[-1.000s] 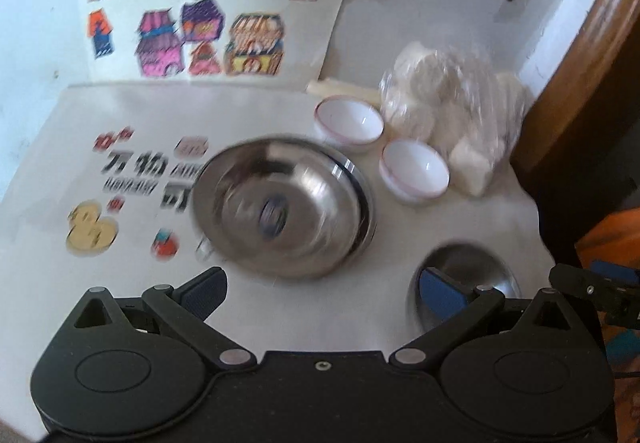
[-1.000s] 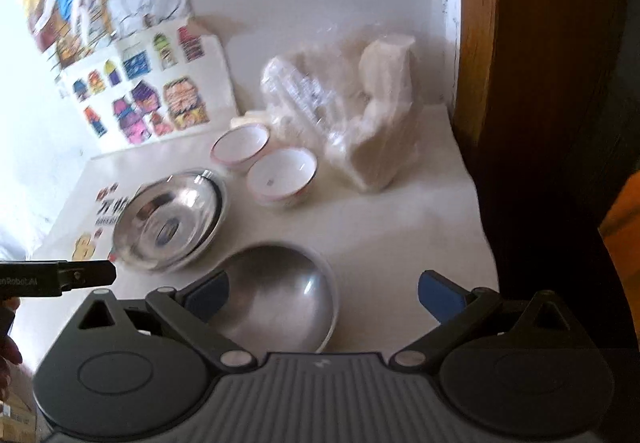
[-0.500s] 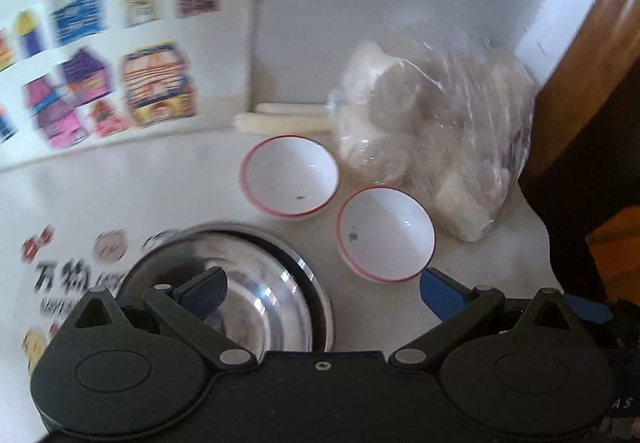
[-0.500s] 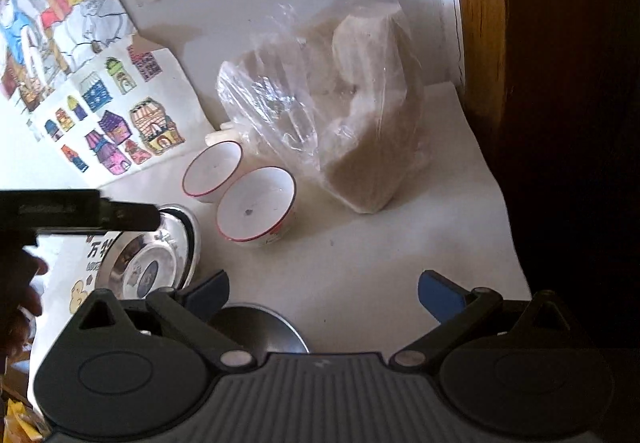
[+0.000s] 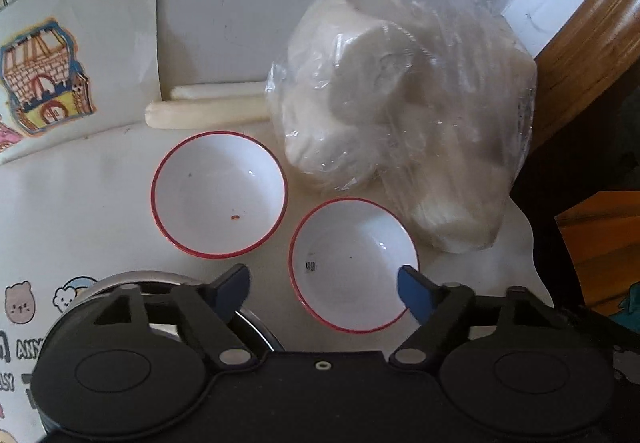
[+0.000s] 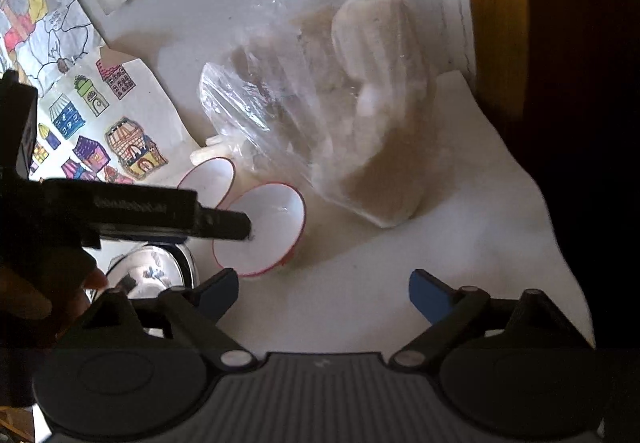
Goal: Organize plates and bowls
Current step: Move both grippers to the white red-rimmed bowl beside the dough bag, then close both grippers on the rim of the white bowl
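Observation:
Two white bowls with red rims stand side by side on the white table. The nearer bowl (image 5: 354, 265) lies between the fingers of my left gripper (image 5: 322, 283), whose jaws are closing; the pads do not press on it. The farther bowl (image 5: 219, 195) stands to its upper left. A steel plate (image 5: 92, 289) shows partly under the left finger. In the right wrist view, a left gripper finger (image 6: 224, 221) reaches over the nearer bowl (image 6: 276, 219), with the farther bowl (image 6: 208, 179) and the steel plate (image 6: 148, 271) beside it. My right gripper (image 6: 324, 285) hovers over bare tabletop, jaws closing on nothing.
A clear plastic bag of white lumps (image 5: 400, 115) (image 6: 340, 123) sits right behind the bowls. Two pale sticks (image 5: 204, 113) lie against the wall. Coloured drawings (image 5: 40, 79) cover the wall, a wooden frame (image 6: 496, 23) bounds the right, and the table's edge (image 6: 560, 243) drops off there.
The left gripper moved from over the steel plate forward to the bowls and its jaws narrowed. The right gripper moved forward past the steel bowl, which left its view; its jaws narrowed slightly.

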`<state>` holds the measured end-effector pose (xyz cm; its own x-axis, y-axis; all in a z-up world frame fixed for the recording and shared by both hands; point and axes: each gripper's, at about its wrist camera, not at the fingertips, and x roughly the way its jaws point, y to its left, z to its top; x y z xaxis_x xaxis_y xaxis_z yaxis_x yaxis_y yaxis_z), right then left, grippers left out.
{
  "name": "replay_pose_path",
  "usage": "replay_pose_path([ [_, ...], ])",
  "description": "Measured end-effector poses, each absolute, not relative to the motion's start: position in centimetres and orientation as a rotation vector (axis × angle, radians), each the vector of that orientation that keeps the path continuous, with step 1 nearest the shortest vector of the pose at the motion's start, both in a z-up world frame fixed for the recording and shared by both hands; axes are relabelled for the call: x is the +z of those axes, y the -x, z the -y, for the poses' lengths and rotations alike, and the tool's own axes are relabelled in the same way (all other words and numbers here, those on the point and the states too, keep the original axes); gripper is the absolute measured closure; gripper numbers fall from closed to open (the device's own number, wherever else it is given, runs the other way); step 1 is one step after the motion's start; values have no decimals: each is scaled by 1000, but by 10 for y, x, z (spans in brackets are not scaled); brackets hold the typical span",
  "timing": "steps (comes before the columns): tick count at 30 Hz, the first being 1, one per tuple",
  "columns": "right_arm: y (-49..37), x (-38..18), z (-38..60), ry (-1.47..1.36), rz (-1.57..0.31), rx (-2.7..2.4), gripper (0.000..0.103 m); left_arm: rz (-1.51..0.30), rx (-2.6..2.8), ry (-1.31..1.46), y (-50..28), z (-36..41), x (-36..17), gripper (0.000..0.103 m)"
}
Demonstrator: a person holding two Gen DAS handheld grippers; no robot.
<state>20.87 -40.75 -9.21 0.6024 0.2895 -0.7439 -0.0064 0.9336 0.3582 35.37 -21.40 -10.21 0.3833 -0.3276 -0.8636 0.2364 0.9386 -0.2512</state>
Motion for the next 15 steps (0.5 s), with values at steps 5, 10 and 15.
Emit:
replay_pose_path([
  [5,-224,-100,396,-325,-955,174,26,-1133,-398,86,-357,214,-107,52],
  [10,-236,-104,393,-339,-974,183,34,-1158,-392,85,-362,216,-112,60],
  [15,-251,-109,393,-367,-1004,199,54,-1177,-379,87,-368,218,-118,70],
])
